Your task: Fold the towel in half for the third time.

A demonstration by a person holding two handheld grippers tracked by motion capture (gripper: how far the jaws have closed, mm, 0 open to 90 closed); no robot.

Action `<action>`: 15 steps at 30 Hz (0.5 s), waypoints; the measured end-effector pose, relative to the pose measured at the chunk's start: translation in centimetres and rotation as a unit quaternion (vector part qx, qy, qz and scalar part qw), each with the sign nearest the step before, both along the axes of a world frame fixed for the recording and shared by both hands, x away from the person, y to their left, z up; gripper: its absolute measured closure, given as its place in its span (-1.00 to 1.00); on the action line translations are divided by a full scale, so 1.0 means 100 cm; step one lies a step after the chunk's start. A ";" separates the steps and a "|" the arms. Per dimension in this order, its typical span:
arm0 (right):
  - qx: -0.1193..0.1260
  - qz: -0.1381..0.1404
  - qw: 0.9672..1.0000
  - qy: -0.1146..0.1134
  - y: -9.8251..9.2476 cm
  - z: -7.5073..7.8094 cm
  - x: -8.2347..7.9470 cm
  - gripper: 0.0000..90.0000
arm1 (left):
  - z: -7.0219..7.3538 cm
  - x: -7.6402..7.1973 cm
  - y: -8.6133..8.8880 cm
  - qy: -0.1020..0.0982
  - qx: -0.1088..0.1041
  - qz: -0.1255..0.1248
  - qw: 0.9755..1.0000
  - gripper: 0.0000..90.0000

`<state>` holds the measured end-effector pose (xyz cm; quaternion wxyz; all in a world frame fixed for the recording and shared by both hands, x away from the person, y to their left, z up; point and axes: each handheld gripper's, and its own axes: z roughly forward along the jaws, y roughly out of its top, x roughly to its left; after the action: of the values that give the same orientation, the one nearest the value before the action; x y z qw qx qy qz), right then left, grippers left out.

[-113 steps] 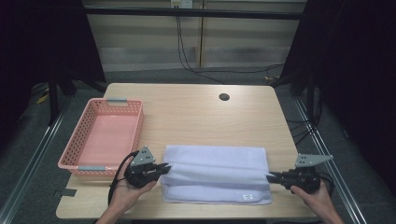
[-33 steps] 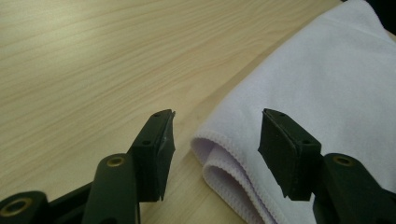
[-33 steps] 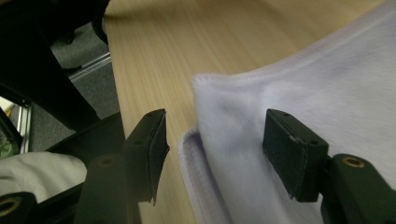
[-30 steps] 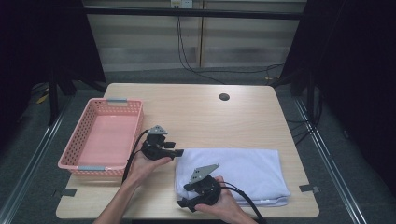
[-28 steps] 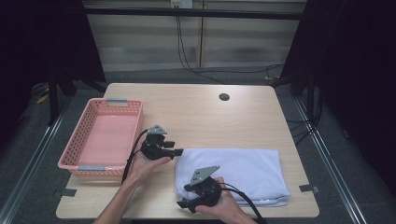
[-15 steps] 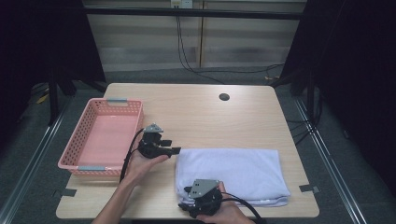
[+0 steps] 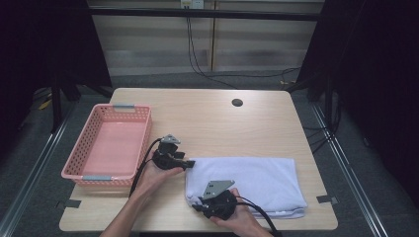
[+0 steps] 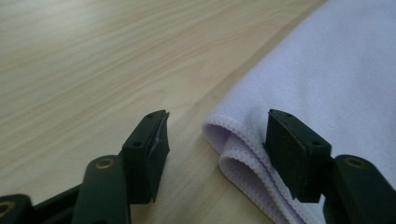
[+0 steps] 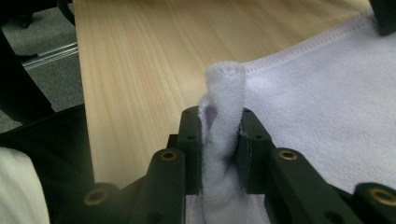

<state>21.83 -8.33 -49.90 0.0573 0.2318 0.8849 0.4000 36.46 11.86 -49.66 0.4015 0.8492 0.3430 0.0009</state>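
So one folded towel (image 7: 247,182) on table (image 7: 207,118), one pink basket (image 7: 106,148). Right gripper (image 9: 219,140) just closed, pinching towel's near corner; left gripper (image 8: 212,135) jaws opening, straddling far corner, unpinched. Forearms cut off.

The towel (image 7: 247,183) lies flat on the counter (image 7: 207,121), in its near right part. The basket (image 7: 108,145) stands on the counter well to the left of the towel. The round hole (image 7: 237,102) in the counter lies behind the towel, toward the far edge. The left gripper (image 7: 187,164) sits at the towel's far left corner, between towel and basket. The right gripper (image 7: 197,203) sits at the towel's near left corner, with a fold of the towel's edge between its jaws.
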 end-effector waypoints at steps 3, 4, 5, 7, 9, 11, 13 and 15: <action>0.002 0.004 1.000 0.003 -0.002 0.000 0.001 0.69 | -0.002 -0.001 -0.001 0.017 -0.001 -0.020 1.000 0.10; 0.003 0.001 1.000 0.007 -0.002 0.000 0.001 0.69 | -0.002 -0.002 -0.001 0.016 0.004 -0.022 1.000 0.09; 0.006 0.001 1.000 0.008 -0.002 0.000 0.001 0.69 | -0.002 -0.002 -0.002 0.015 0.002 -0.020 1.000 0.09; 0.008 0.001 1.000 0.013 -0.002 0.000 0.002 0.70 | -0.003 -0.002 -0.002 0.027 -0.008 -0.029 0.999 0.19; 0.010 0.000 1.000 0.017 -0.003 0.000 0.003 0.72 | -0.005 -0.003 -0.004 0.035 -0.010 -0.043 0.998 0.48; 0.013 -0.004 1.000 0.022 -0.003 0.001 0.003 0.75 | -0.004 -0.004 -0.005 0.041 -0.018 -0.043 0.998 0.80; 0.018 -0.008 0.999 0.025 -0.003 0.002 0.003 0.77 | -0.002 -0.004 -0.004 0.040 -0.029 -0.036 0.998 0.85; 0.029 -0.011 0.999 0.029 -0.006 0.007 0.003 0.79 | 0.004 -0.004 -0.001 0.042 -0.047 -0.028 0.998 0.85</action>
<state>22.18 -8.90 -49.17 0.0291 0.2543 0.8717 0.4180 36.08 11.78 -49.30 0.4258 0.8380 0.3356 -0.0617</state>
